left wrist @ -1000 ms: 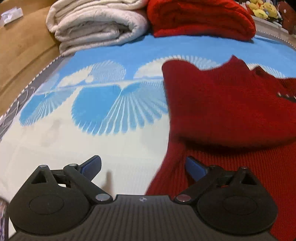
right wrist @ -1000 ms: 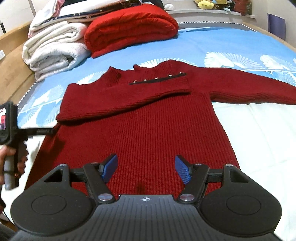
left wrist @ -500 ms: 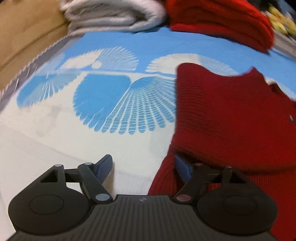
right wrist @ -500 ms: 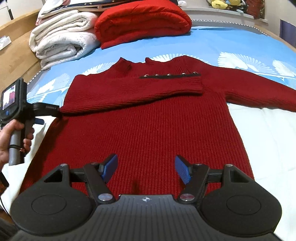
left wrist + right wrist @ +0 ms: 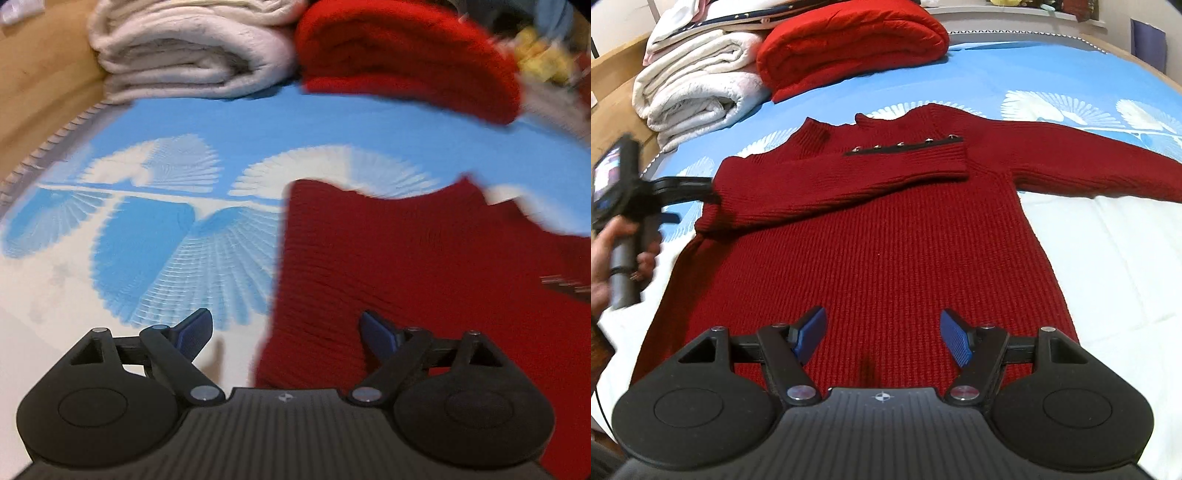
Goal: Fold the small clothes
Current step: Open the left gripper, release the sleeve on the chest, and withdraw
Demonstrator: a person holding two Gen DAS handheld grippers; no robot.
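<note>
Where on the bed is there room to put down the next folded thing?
Bare sheet lies beside the sweater, below its stretched-out sleeve. Another free patch sits on the sweater's other side. The head end is crowded with white blankets and a folded red blanket.

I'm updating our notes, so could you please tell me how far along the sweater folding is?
Done: one sleeve already lies folded across the chest of the dark red sweater. In hand: the left tool, jaws opening, sits at that folded edge, gripping nothing; the right tool hovers open over the hem. Left: the other sleeve is still stretched out, and the body is unfolded.
</note>
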